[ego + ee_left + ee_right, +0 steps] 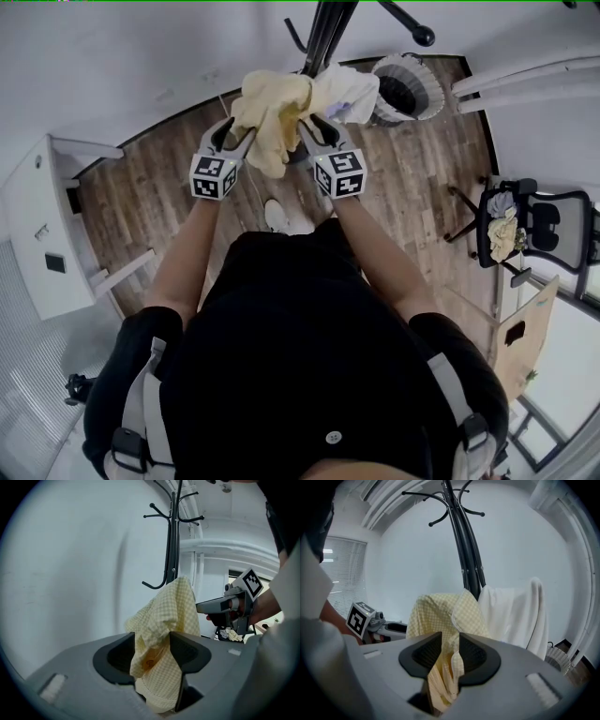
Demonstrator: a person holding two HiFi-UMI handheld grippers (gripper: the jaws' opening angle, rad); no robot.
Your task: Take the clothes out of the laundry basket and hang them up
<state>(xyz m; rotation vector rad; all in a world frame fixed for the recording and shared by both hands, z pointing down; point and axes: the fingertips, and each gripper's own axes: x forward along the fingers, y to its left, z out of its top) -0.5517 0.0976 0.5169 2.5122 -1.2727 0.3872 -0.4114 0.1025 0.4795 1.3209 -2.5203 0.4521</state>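
Observation:
A pale yellow checked garment (267, 112) hangs bunched between both grippers in front of the black coat stand (323, 33). My left gripper (234, 131) is at its left side; in the left gripper view the cloth (164, 620) lies loosely between wide jaws of the left gripper (152, 644). My right gripper (314, 127) is shut on the garment's right part, and in the right gripper view its jaws (450, 648) pinch folded yellow cloth (440, 616). A white garment (511, 616) hangs on the stand (461, 541).
The round laundry basket (431, 94) stands right of the stand's foot on the wood floor. A black chair (553, 225) with bundled clothes is at the right. A white cabinet (47, 234) sits at the left. The person's dark-clothed body fills the lower head view.

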